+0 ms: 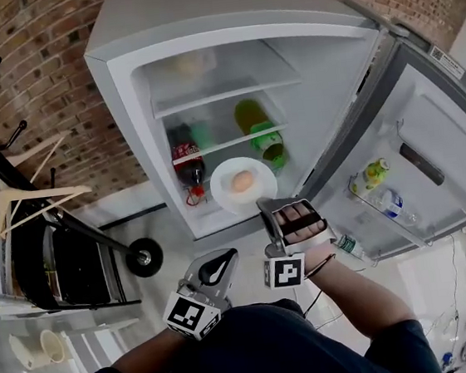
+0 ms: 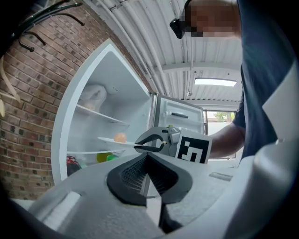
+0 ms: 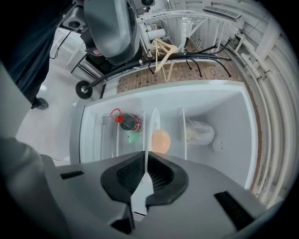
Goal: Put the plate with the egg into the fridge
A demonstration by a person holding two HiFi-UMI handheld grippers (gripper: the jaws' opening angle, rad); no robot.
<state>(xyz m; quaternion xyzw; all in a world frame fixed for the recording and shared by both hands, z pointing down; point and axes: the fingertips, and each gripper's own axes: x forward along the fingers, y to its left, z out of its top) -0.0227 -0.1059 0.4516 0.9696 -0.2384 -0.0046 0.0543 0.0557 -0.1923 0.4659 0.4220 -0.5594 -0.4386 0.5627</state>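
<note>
A white plate (image 1: 225, 194) carrying a brown egg (image 1: 242, 181) hangs level in front of the open fridge (image 1: 122, 94), at the height of its lower shelves. My right gripper (image 1: 265, 205) is shut on the plate's near rim. In the right gripper view the plate (image 3: 151, 126) runs edge-on out of the closed pads, with the egg (image 3: 160, 141) beside it. The left gripper view shows the right gripper (image 2: 140, 146) pinching the plate (image 2: 112, 140). My left gripper (image 1: 227, 259) stays lower left of the plate, shut and holding nothing.
Inside the fridge are a cola bottle (image 1: 187, 163), a green bottle (image 1: 262, 135) and a pale bag (image 3: 200, 132) on an upper shelf. The door (image 1: 438, 150) stands open at the right with bottles (image 1: 374, 173) in its rack. A black wheeled rack (image 1: 66, 259) is at the left.
</note>
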